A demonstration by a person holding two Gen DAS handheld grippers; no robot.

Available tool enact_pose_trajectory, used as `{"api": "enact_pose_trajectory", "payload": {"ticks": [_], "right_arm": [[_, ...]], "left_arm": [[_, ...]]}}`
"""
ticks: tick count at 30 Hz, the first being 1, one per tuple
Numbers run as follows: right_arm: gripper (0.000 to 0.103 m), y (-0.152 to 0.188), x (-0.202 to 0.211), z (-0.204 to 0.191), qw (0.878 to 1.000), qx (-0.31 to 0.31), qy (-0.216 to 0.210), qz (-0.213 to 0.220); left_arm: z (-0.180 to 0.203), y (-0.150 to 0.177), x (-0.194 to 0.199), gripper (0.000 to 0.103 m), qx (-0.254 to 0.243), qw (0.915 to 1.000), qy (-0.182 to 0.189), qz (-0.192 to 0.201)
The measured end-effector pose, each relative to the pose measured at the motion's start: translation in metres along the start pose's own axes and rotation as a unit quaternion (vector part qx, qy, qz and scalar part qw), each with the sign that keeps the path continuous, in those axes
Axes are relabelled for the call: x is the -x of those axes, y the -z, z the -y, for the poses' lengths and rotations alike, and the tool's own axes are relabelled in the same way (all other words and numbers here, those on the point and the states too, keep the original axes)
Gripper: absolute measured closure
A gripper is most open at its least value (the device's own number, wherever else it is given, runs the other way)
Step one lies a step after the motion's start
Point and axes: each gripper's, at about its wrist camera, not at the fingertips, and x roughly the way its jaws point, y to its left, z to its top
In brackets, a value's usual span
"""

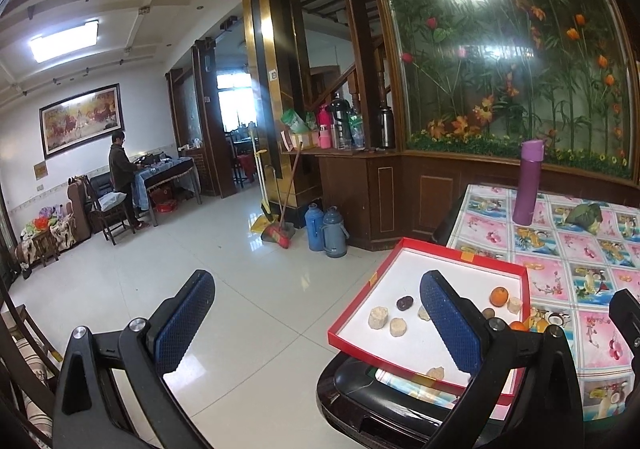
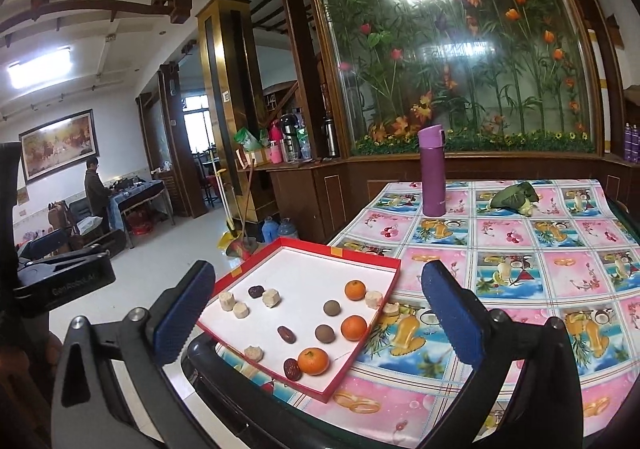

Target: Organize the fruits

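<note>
A shallow red tray (image 2: 340, 250) with a white floor sits on the table's near left corner, overhanging the edge. In it lie three oranges (image 2: 353, 327), two brown round fruits (image 2: 331, 308), three dark dates (image 2: 286, 334) and several pale cut chunks (image 2: 241, 310). My right gripper (image 2: 318, 313) hovers open in front of the tray with nothing between its blue pads. My left gripper (image 1: 316, 321) is open too, left of the tray (image 1: 400, 249) and over the floor. In the left wrist view its right finger (image 1: 448, 317) hides part of the tray; one orange (image 1: 499, 296) shows.
A purple flask (image 2: 433, 173) and a green leaf bundle (image 2: 514, 197) stand farther back on the patterned tablecloth (image 2: 520, 249). A dark chair back (image 1: 360, 401) sits under the tray's corner. A person (image 1: 122, 177) stands at a far table across the tiled floor.
</note>
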Motion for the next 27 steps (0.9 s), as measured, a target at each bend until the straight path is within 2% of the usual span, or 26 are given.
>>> {"api": "enact_pose_trajectory", "payload": {"ticks": [16, 27], "right_arm": [[0.000, 0.007, -0.009, -0.004, 1.000, 0.003, -0.002, -0.018], [0.000, 0.007, -0.019, 0.005, 0.999, -0.010, 0.001, -0.031]], "left_arm": [[0.001, 0.005, -0.003, 0.000, -0.010, 0.9999, 0.001, -0.007], [-0.001, 0.004, -0.008, 0.000, 0.001, 0.9999, 0.008, -0.014]]}}
